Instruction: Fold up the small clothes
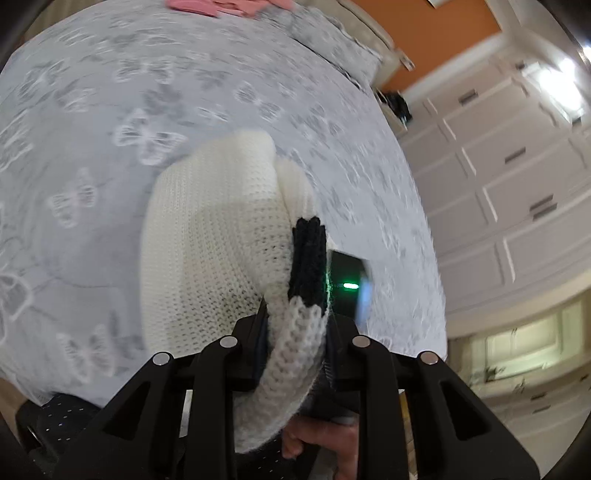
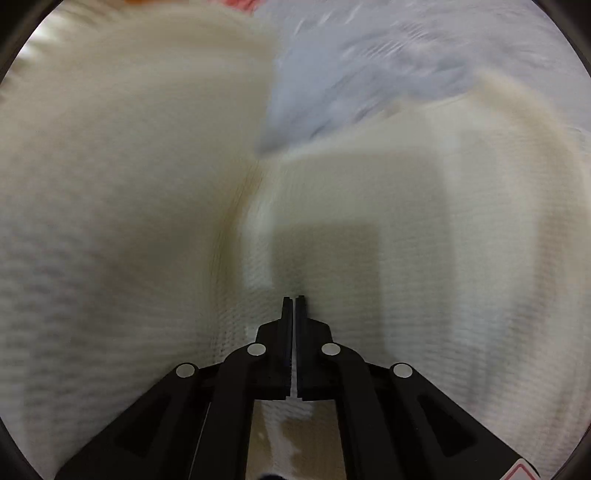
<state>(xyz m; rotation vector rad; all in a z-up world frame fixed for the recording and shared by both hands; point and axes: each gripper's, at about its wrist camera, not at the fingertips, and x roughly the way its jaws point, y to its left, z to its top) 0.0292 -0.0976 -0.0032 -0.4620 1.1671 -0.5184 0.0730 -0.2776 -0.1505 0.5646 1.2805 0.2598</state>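
A: On the bed (image 1: 92, 122), left wrist view: what lies where?

B: Grey cover with a white butterfly print. A cream knit (image 1: 207, 236) is draped over it, bunched into a rounded mound. Pink cloth (image 1: 221, 5) sits at the far edge, well apart from the knit.

A: And the left gripper (image 1: 297, 328)?

B: Clenched on the knit. A ribbed cream band with a black tip (image 1: 308, 258) runs up between the two fingers, and the pads press on it from both sides. A hand (image 1: 325, 443) shows below, behind the gripper's frame.

A: What is beside the black tip?

B: A dark device with a green light (image 1: 349, 285), just to the right of the tip; what it is cannot be told. Past the bed stand white panelled cupboards (image 1: 498, 166) and an orange wall (image 1: 443, 33).

A: Right wrist view: same garment?

B: Cream knit (image 2: 129, 221) fills nearly the whole view, blurred. A fold or crease runs down its middle toward the fingertips. A wedge of the grey cover (image 2: 332, 74) shows at top centre, between two lobes of knit.

A: State of the right gripper (image 2: 294, 301)?

B: Fingers brought together, only a thin slit between them, tips at the knit's surface. A pale strip shows in the slit lower down; whether any fabric is actually pinched there cannot be told.
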